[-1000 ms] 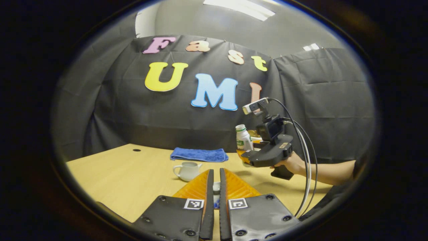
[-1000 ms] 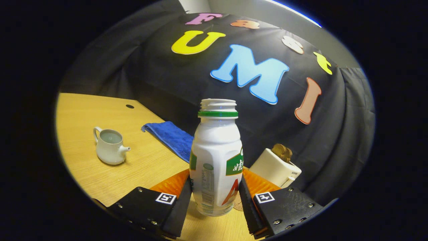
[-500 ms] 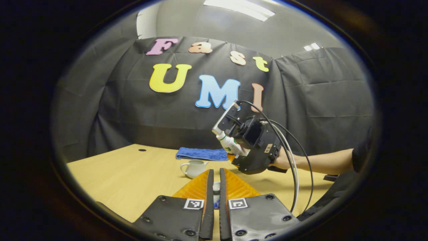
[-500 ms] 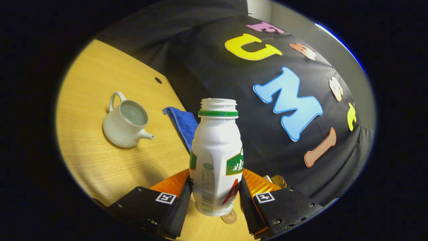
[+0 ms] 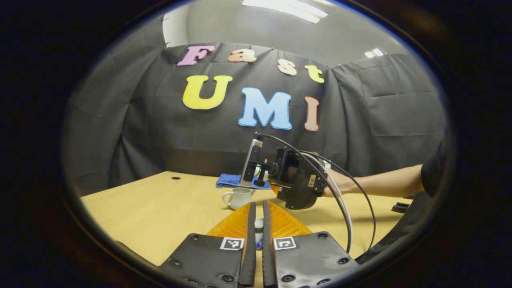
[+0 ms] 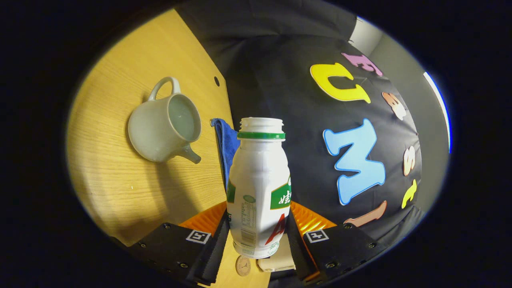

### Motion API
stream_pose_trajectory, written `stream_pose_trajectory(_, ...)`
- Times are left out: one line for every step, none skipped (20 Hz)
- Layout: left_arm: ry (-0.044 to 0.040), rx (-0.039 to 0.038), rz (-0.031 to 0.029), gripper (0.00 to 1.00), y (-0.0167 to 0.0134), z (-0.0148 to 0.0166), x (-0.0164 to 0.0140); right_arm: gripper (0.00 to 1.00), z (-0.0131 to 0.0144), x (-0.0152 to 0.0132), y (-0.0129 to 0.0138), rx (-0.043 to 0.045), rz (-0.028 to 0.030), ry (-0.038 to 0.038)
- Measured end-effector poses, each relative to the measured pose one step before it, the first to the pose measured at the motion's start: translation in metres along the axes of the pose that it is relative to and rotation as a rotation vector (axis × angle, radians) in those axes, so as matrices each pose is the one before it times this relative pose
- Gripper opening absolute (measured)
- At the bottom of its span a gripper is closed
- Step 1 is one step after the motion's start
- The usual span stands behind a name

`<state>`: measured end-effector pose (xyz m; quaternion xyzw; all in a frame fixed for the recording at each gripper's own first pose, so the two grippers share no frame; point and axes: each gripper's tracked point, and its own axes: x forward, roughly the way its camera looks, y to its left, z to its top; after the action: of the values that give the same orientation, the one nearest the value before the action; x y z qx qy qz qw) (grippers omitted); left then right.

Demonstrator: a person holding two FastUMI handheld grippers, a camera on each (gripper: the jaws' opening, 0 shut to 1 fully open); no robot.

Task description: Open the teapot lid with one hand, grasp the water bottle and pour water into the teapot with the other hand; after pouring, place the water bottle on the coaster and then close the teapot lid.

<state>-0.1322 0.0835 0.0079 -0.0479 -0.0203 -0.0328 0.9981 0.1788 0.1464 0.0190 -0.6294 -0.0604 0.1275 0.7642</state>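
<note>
right gripper (image 6: 258, 236) clamps one smooth white plastic bottle (image 6: 259, 192) | left gripper (image 5: 256, 236) nips small white lid (image 5: 259, 223) | one glazed white ceramic teapot (image 6: 165, 122) at 10 o'clock

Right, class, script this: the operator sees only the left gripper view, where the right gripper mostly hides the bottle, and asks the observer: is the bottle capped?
Observer: No. In the right gripper view the water bottle has an open mouth, no cap.
Operator: Is it gripped properly?
Observer: Yes, the right gripper has both fingers pressed on its lower body.
Operator: And the teapot?
Observer: The teapot is lidless; its hollow shows, apart from the bottle.
</note>
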Motion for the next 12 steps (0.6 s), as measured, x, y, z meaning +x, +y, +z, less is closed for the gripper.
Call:
stream_pose_trajectory(0.00124, 0.00109, 0.00128, 0.17, -0.00046, -0.00099, 0.00026, 0.71, 0.00161, 0.00258, -0.0004, -0.0279, -0.00346, -0.00244)
stream_pose_trajectory(0.001, 0.00424, 0.00482, 0.13, 0.00176, 0.00052, -0.00016, 0.71, 0.00024, 0.0009, -0.00189, -0.02342, -0.00398, -0.00332)
stream_pose_trajectory(-0.00158, 0.00559, 0.00744, 0.13, 0.00169, 0.00115, 0.00039, 0.71, 0.00072, 0.00007, -0.00073, -0.01872, -0.00323, -0.00474)
stream_pose_trajectory(-0.0024, 0.00401, 0.00249, 0.13, 0.00021, 0.00054, -0.00062, 0.71, 0.00022, -0.00035, -0.00055, -0.02091, 0.00112, -0.00358)
stream_pose_trajectory(-0.00495, 0.00078, 0.00126, 0.13, -0.00005, 0.00137, -0.00046, 0.68, 0.0008, 0.00104, -0.00064, -0.02737, -0.00159, -0.00019)
stream_pose_trajectory(-0.00298, 0.00201, 0.00024, 0.13, -0.00002, 0.00035, -0.00124, 0.71, 0.00035, -0.00124, -0.00178, -0.02832, -0.00514, -0.00143)
stream_pose_trajectory(-0.00216, 0.00409, 0.00121, 0.17, 0.00005, 0.00048, 0.00039, 0.71, 0.00078, 0.00064, -0.00178, -0.02327, -0.00531, -0.00268)
stream_pose_trajectory(0.00083, 0.00511, 0.00031, 0.17, 0.00006, 0.00028, 0.00045, 0.71, 0.00074, 0.00052, -0.00037, -0.01921, -0.00095, -0.00057)
stream_pose_trajectory(0.00243, 0.00363, -0.0004, 0.17, -0.00131, -0.00099, -0.00091, 0.71, 0.00052, 0.00106, 0.00112, -0.01686, 0.00029, 0.00013)
stream_pose_trajectory(0.00355, 0.00333, -0.00227, 0.13, -0.00043, -0.00089, 0.00058, 0.71, -0.00085, 0.00017, -0.00031, -0.01765, 0.00019, 0.00063)
stream_pose_trajectory(0.00225, 0.00313, -0.00056, 0.13, -0.00044, -0.00185, 0.00047, 0.68, 0.00038, 0.00015, -0.00165, -0.01924, -0.0037, -0.00043)
stream_pose_trajectory(-0.00015, 0.00375, -0.0007, 0.13, -0.00027, 0.0008, 0.00102, 0.71, 0.00024, 0.00009, -0.0015, -0.021, -0.00608, -0.0008)
